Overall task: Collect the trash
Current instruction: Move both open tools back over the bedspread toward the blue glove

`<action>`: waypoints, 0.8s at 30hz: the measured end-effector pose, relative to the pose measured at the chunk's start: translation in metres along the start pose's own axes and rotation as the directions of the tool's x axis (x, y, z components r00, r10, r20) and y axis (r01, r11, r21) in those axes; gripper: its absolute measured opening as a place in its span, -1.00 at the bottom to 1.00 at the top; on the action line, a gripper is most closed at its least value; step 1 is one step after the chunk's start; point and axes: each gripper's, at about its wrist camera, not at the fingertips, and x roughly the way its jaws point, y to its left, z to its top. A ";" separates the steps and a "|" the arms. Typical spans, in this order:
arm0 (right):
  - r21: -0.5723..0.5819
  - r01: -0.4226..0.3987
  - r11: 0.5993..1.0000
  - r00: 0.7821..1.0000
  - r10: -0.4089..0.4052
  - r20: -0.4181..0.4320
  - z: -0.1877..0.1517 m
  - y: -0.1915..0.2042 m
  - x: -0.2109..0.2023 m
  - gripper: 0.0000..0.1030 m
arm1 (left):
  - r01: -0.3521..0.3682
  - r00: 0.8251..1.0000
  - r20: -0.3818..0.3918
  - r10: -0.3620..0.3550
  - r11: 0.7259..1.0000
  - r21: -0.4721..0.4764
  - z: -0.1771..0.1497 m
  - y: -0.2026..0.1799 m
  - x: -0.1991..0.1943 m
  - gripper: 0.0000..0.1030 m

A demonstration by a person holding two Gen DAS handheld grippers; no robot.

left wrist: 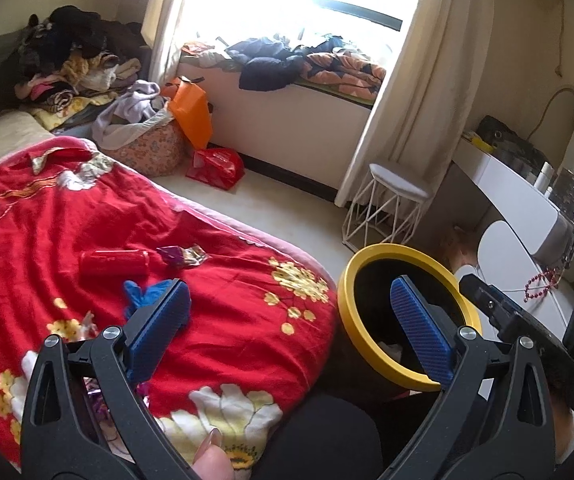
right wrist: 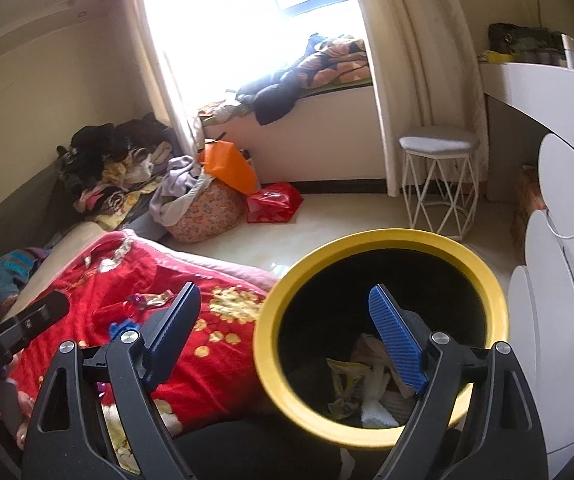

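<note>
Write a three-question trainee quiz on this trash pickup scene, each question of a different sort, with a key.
1. True or false: the yellow-rimmed bin already has trash in it.
2. Multiple choice: the red can lies (a) inside the bin, (b) on the red quilt, (c) on the white stool.
3. Fill in: the jaws of the left gripper and the right gripper are both ____ and hold nothing.

Key: 1 true, crumpled paper and a wrapper show at the bottom in the right wrist view. 2 b, beside the shiny candy wrappers. 3 open.
</note>
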 end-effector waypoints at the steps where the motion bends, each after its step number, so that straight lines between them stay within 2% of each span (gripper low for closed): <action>1: -0.009 -0.006 1.000 1.000 0.006 -0.001 0.000 0.004 0.000 0.62 | -0.002 1.000 0.002 0.002 1.000 -0.002 0.000 0.001 -0.001 0.79; 24: -0.154 -0.122 0.981 0.993 0.121 -0.018 -0.013 0.072 -0.004 0.62 | -0.082 0.995 0.050 0.086 0.994 -0.065 0.003 0.056 -0.028 0.79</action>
